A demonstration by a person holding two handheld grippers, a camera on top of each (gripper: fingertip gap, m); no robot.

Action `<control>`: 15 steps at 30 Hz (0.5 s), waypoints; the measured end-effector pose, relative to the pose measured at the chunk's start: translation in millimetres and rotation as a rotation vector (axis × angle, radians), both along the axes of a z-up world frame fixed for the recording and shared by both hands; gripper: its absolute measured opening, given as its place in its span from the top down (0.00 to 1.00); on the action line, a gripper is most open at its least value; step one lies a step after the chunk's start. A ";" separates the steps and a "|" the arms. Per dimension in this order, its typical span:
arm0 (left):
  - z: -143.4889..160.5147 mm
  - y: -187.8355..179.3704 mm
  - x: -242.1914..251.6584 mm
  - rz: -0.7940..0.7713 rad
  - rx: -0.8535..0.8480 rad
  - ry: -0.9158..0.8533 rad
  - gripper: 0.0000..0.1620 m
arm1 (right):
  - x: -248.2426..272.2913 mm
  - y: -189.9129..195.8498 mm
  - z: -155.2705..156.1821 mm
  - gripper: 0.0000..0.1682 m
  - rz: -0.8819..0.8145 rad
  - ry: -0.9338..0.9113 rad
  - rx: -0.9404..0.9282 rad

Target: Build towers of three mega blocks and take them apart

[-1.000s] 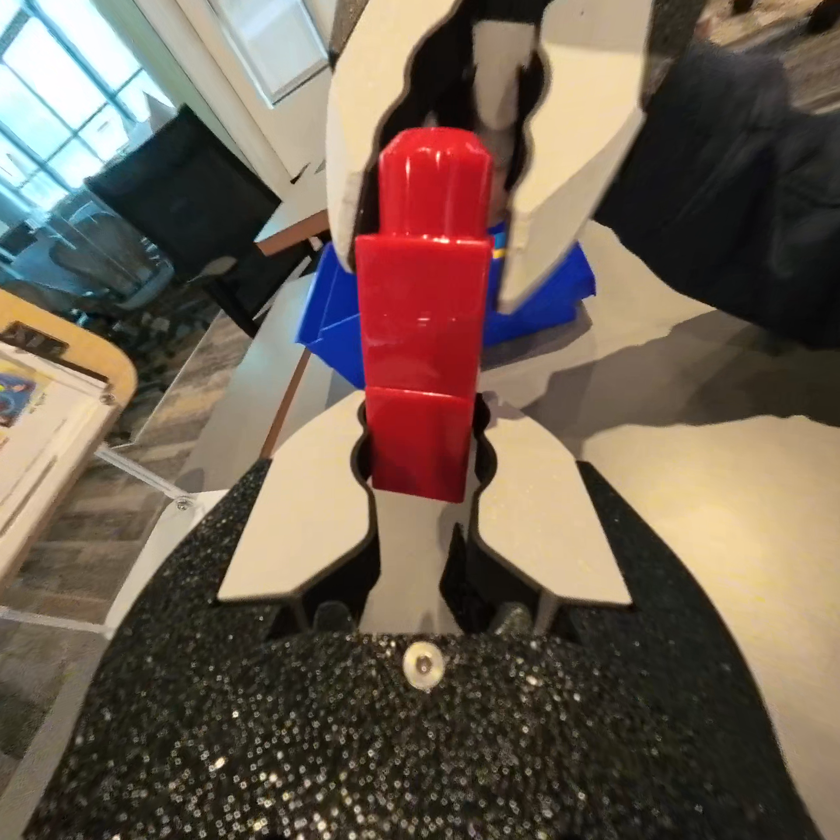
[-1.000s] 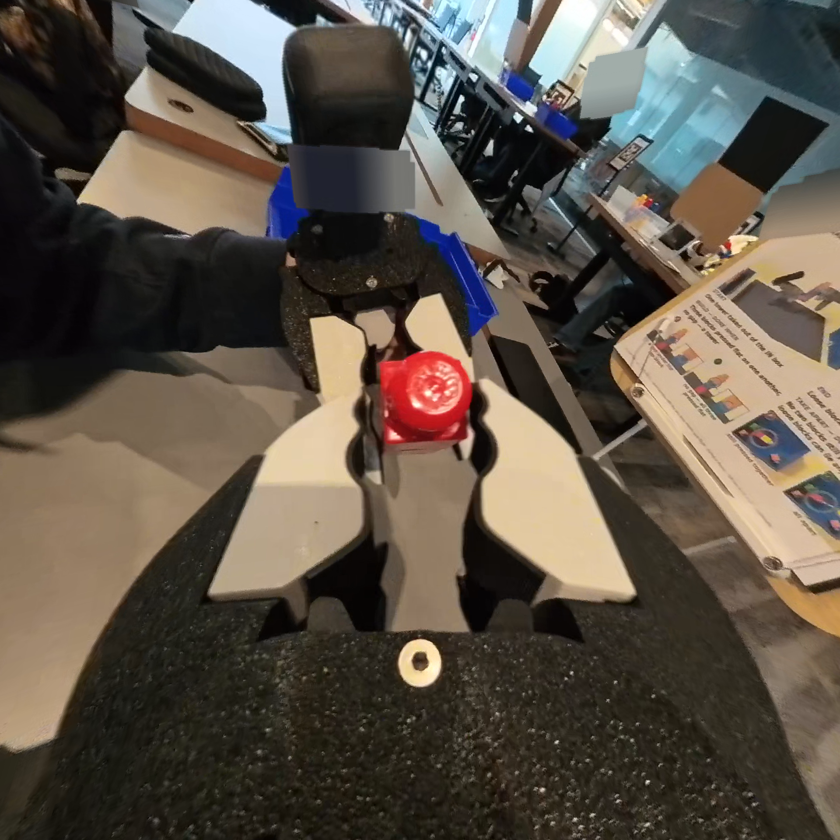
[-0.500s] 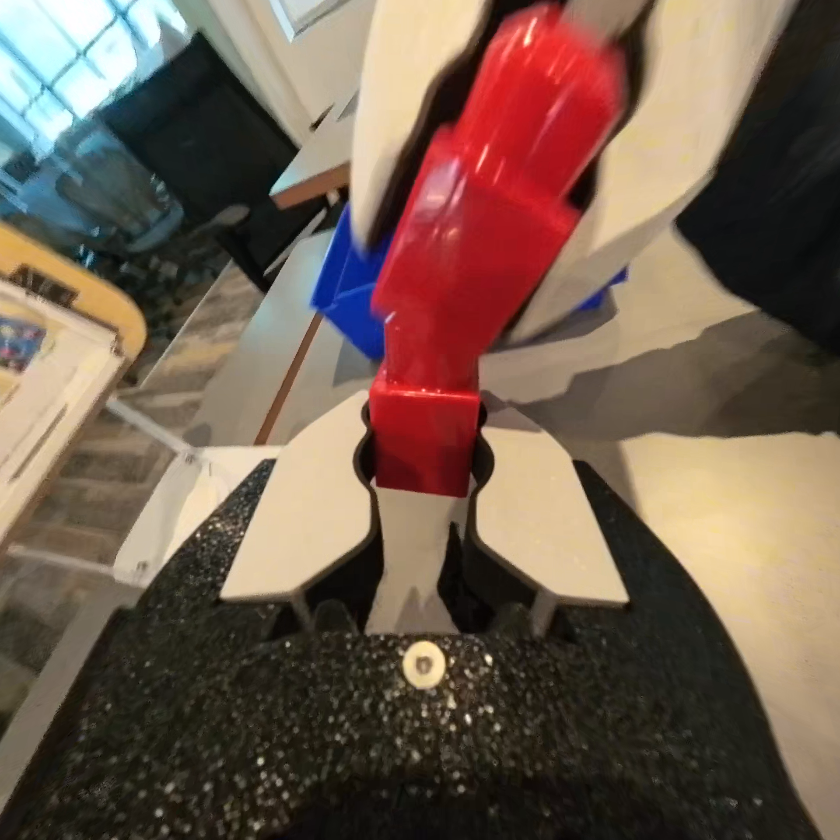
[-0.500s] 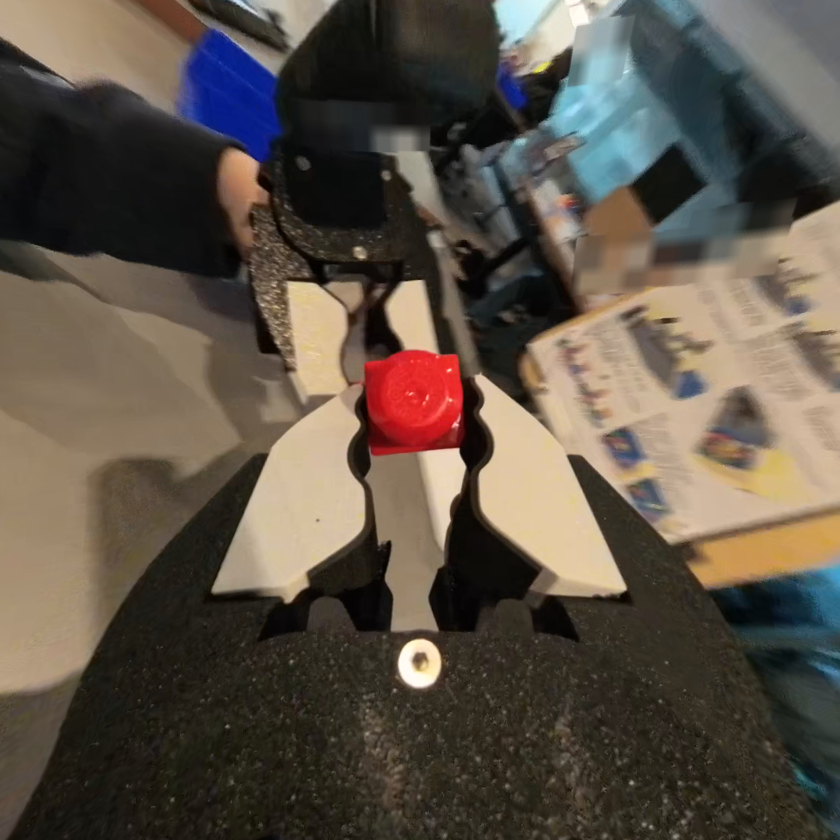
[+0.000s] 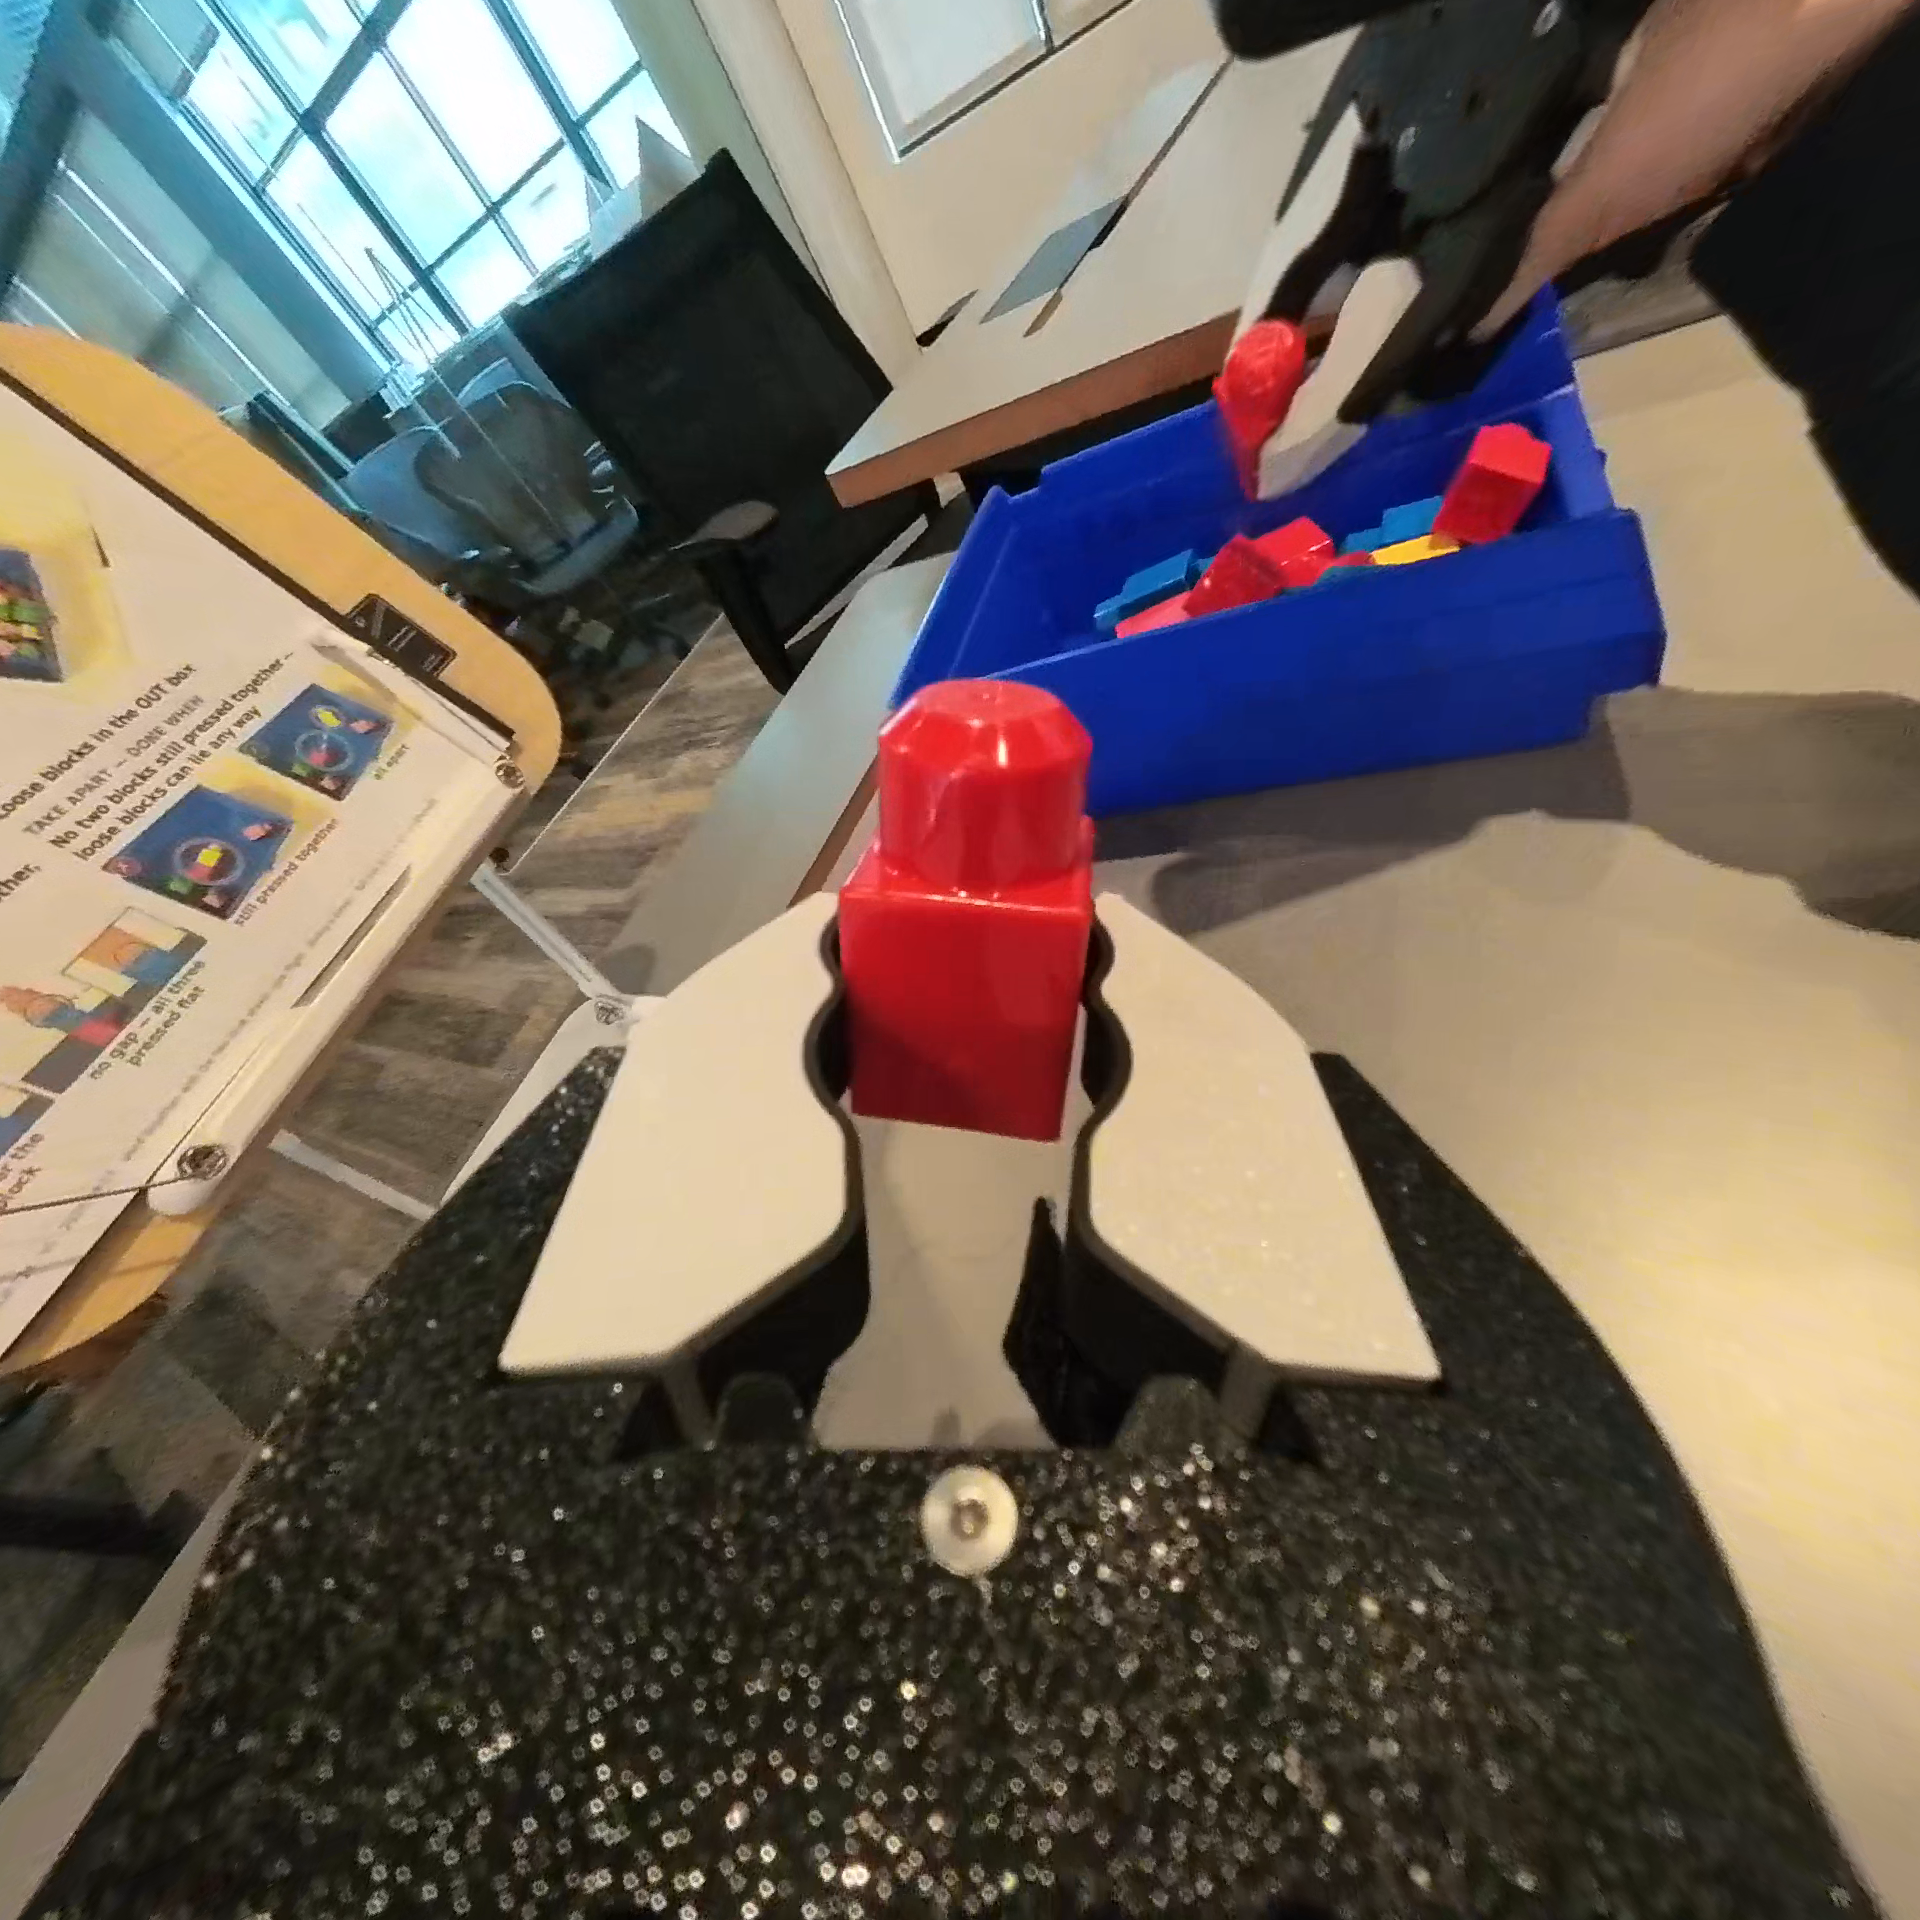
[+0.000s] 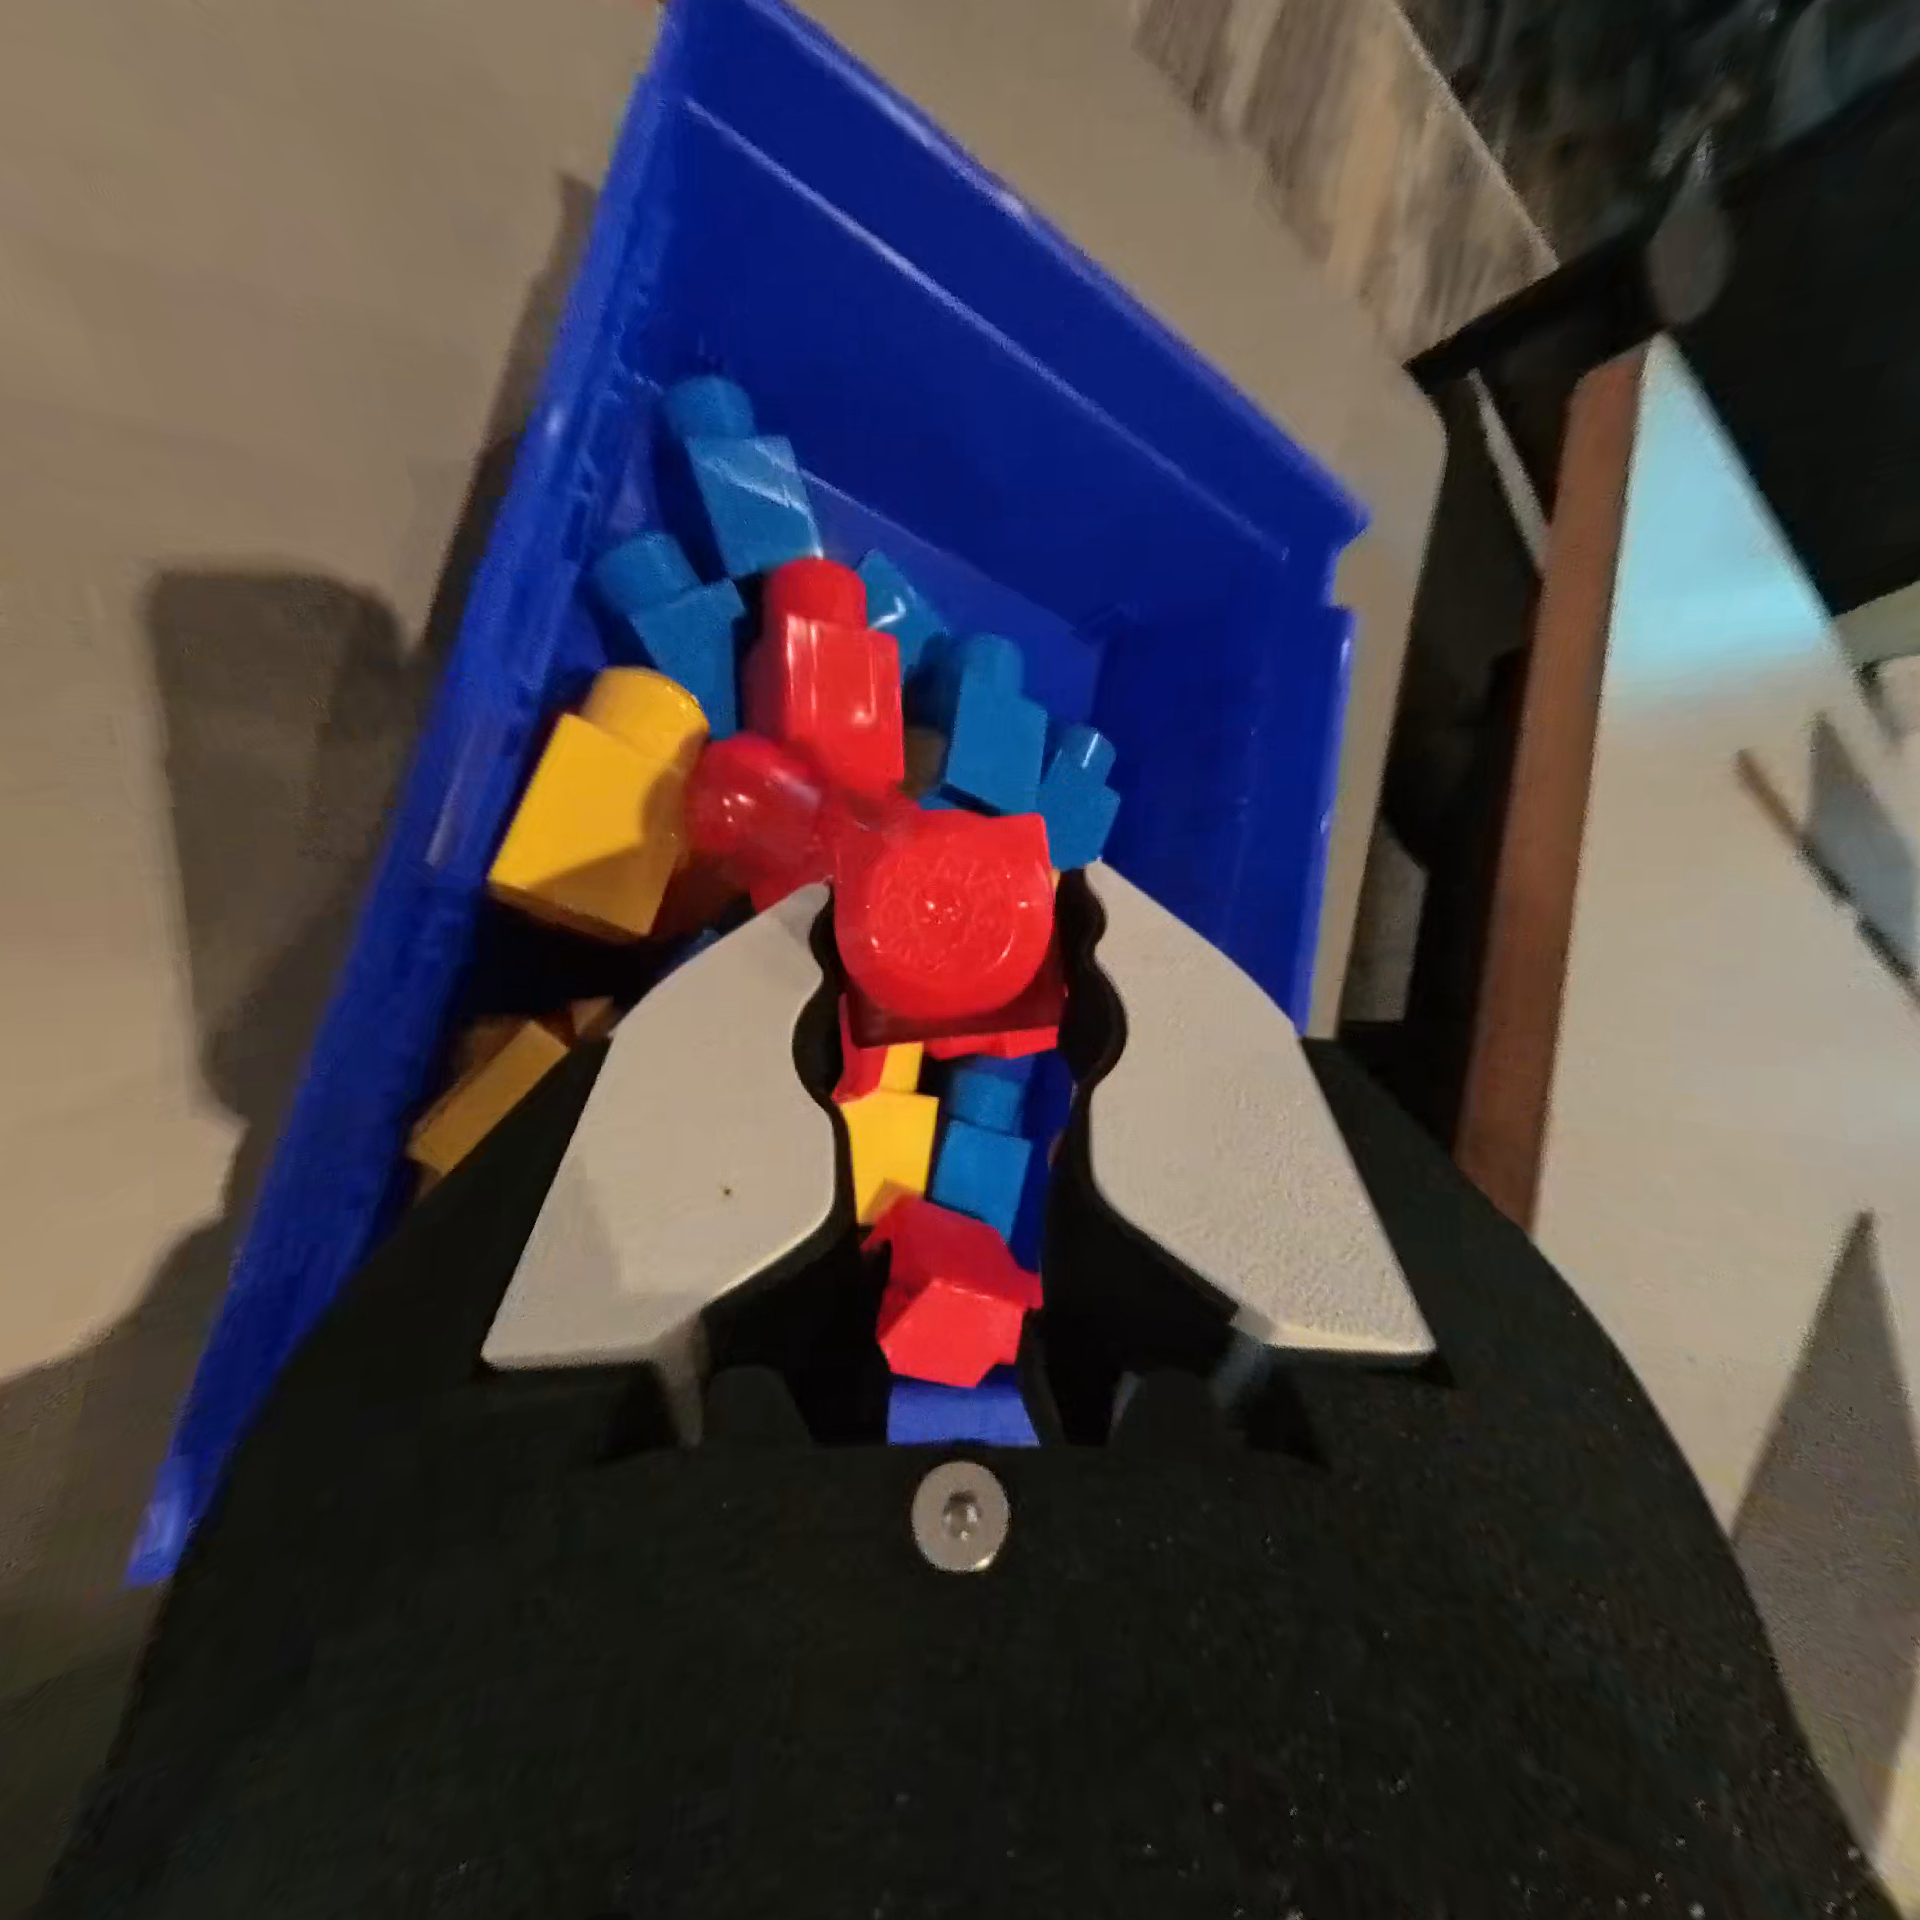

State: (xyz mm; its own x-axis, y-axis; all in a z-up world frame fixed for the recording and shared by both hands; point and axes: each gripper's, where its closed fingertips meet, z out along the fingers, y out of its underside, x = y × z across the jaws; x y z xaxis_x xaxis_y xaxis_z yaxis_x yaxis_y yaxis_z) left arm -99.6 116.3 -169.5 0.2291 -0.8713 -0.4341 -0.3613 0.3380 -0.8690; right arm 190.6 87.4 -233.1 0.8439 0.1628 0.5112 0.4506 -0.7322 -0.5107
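The left gripper (image 5: 966, 997) pinches a glossy red plastic block (image 5: 964, 935), stud up, above the pale grey tabletop (image 5: 1558, 1143). The right gripper (image 6: 951, 966) clamps a second red block (image 6: 940, 935), apparently single though blurred, over the blue plastic bin (image 6: 935, 343) of loose red, blue and yellow blocks (image 6: 831, 675).

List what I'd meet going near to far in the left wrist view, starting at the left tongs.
Left tongs → red block they grip → blue bin of loose blocks → right tongs holding another red block over the bin → black office chair → windows.
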 end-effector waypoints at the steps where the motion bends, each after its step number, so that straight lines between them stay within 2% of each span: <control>1: -0.8 -0.7 1.6 -0.002 -0.005 0.001 0.75 | 4.2 -1.4 -3.4 0.77 -0.023 0.017 -0.006; 4: -2.9 -2.5 5.9 -0.003 -0.013 0.005 0.75 | 7.3 -2.5 -3.8 0.66 -0.031 0.035 0.008; 6: -2.6 -2.2 7.7 0.013 -0.008 0.010 0.75 | 7.5 -2.9 8.3 0.62 -0.030 0.017 0.063; 8: 0.5 -4.3 10.6 0.024 -0.005 -0.002 0.75 | 4.1 -5.3 32.8 0.62 -0.016 -0.020 0.165; 10: 5.7 -8.8 16.5 0.030 -0.006 -0.025 0.75 | -6.9 -8.3 69.4 0.68 0.020 -0.025 0.341; 12: 11.5 -14.6 25.0 0.031 -0.002 -0.045 0.75 | -43.6 -11.7 100.7 0.75 0.192 0.092 0.502; 15: 12.9 -38.3 41.9 -0.062 0.008 -0.020 0.75 | -138.6 -35.8 133.2 0.75 0.719 0.361 0.637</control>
